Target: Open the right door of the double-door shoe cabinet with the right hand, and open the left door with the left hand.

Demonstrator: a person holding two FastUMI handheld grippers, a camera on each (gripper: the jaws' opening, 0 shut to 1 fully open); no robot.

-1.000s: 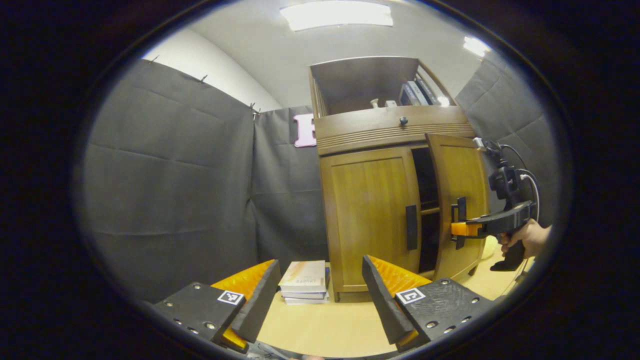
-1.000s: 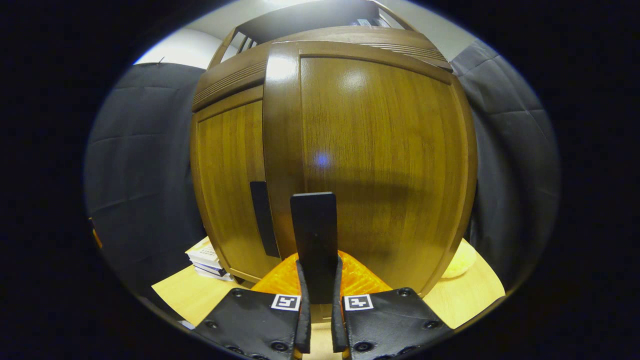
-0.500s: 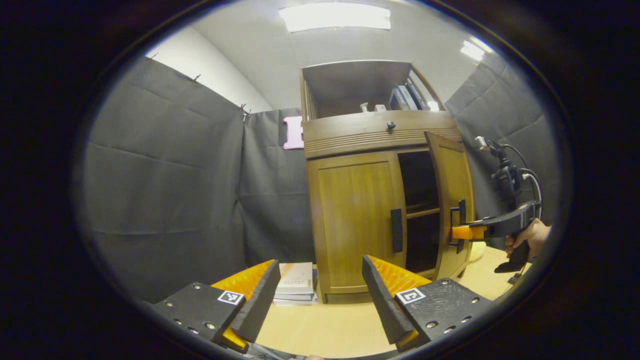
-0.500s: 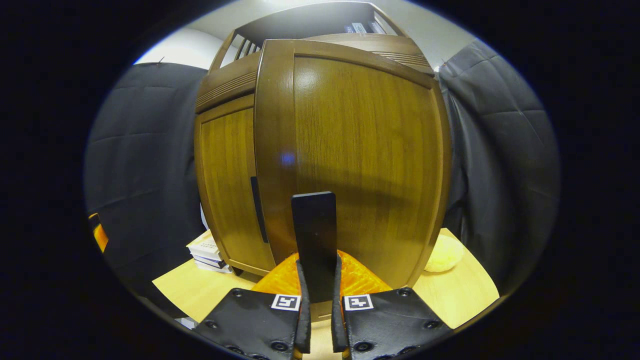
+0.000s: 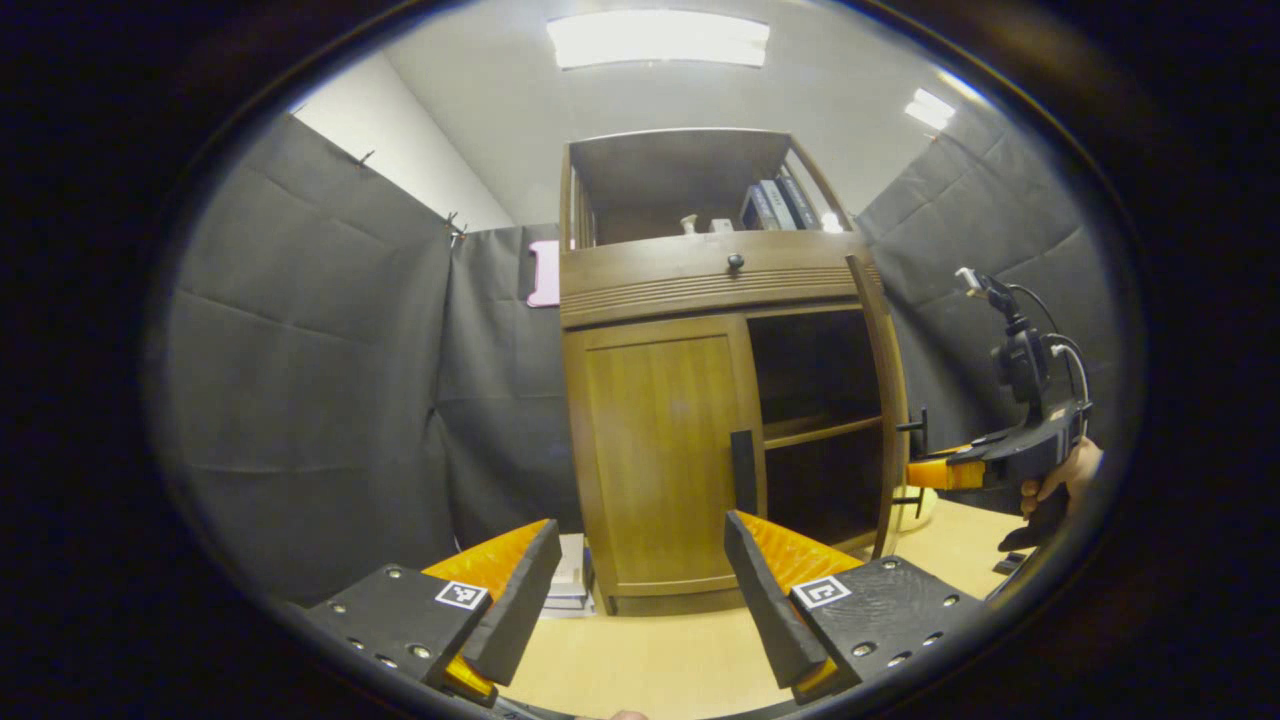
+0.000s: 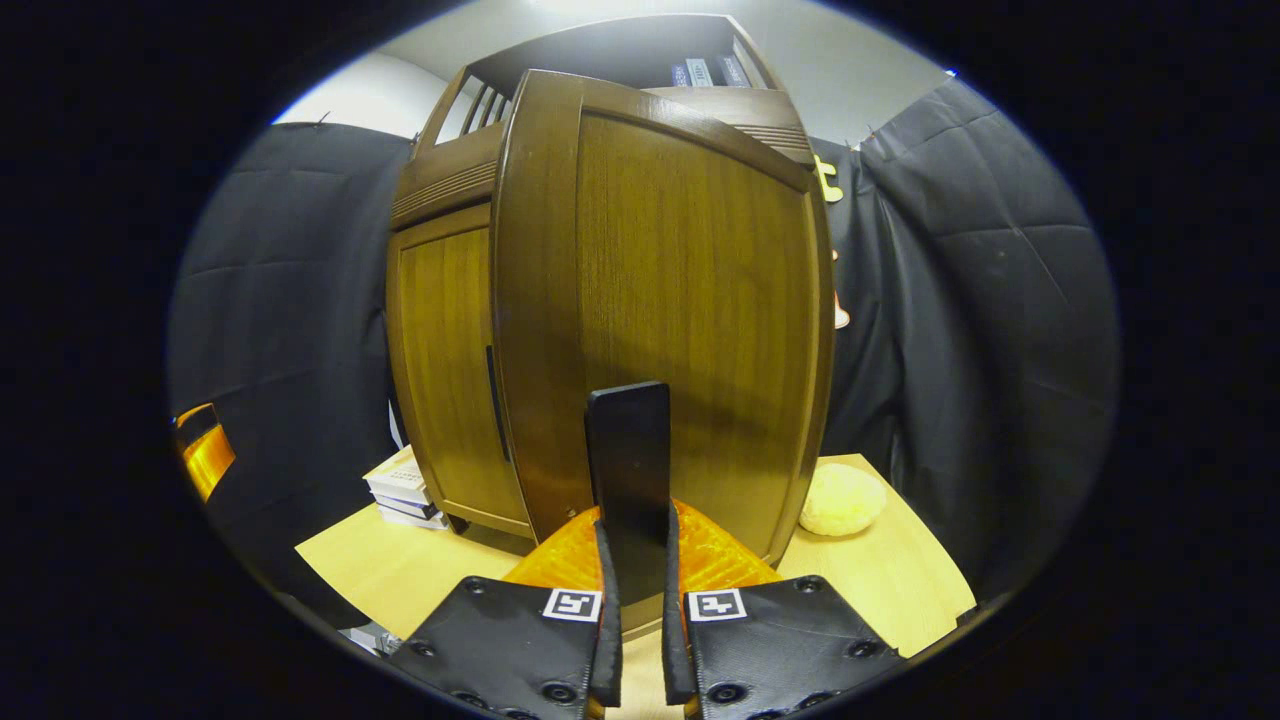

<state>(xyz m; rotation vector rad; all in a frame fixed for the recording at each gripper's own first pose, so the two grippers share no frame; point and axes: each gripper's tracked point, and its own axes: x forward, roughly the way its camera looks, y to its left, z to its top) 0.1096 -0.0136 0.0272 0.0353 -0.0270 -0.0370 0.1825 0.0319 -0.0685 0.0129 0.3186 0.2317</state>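
Note:
The wooden shoe cabinet (image 5: 700,275) stands on a light table. Its left door (image 5: 660,450) is closed, with a dark vertical handle (image 5: 742,458) on its inner edge. The right door (image 5: 888,400) is swung wide and shows edge-on, baring dark shelves. In the right gripper view, my right gripper (image 6: 635,530) is shut on the right door's black handle (image 6: 628,450), with the door's face (image 6: 690,270) close ahead. A hand (image 5: 1062,478) holds that gripper (image 5: 915,472). My left gripper (image 5: 640,525) is open and holds nothing, a short way in front of the left door.
A stack of books (image 6: 400,488) lies on the table (image 5: 650,660) left of the cabinet. A pale yellow round thing (image 6: 842,498) sits right of it. A drawer with a knob (image 5: 735,262) and an open shelf with books (image 5: 775,205) top the cabinet. Black cloth walls surround it.
The right door has swung from partly open to wide open, pulled by the right gripper. The left gripper view has shifted, bringing the left door more to the centre; its fingers stay open.

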